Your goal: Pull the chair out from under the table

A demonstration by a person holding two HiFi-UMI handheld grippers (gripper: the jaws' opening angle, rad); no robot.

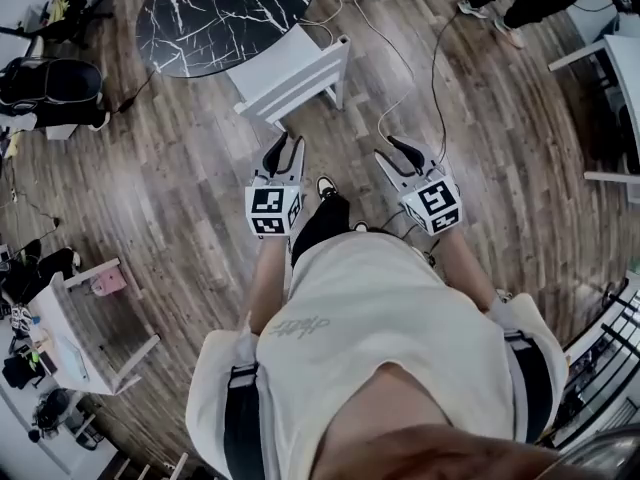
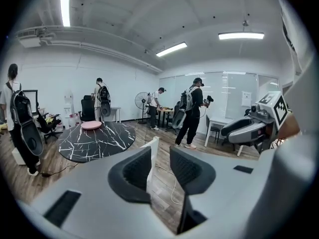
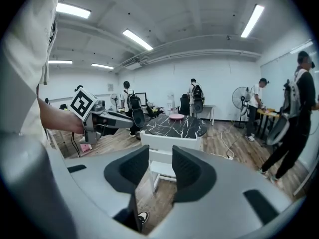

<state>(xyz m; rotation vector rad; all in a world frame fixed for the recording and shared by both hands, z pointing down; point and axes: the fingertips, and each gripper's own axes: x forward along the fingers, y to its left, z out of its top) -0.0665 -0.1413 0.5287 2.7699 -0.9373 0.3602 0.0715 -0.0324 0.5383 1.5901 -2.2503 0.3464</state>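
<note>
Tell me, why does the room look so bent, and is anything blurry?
Head view: a wide lens curves the floor planks, while the table and chair look sharp. Left gripper view: dark round rim, ceiling lights glare white, the left tool looks slightly soft up close. Right gripper view: same rim, chair crisp.

White chair (image 1: 297, 78), upright, tucked against black table (image 1: 222, 16)
</note>
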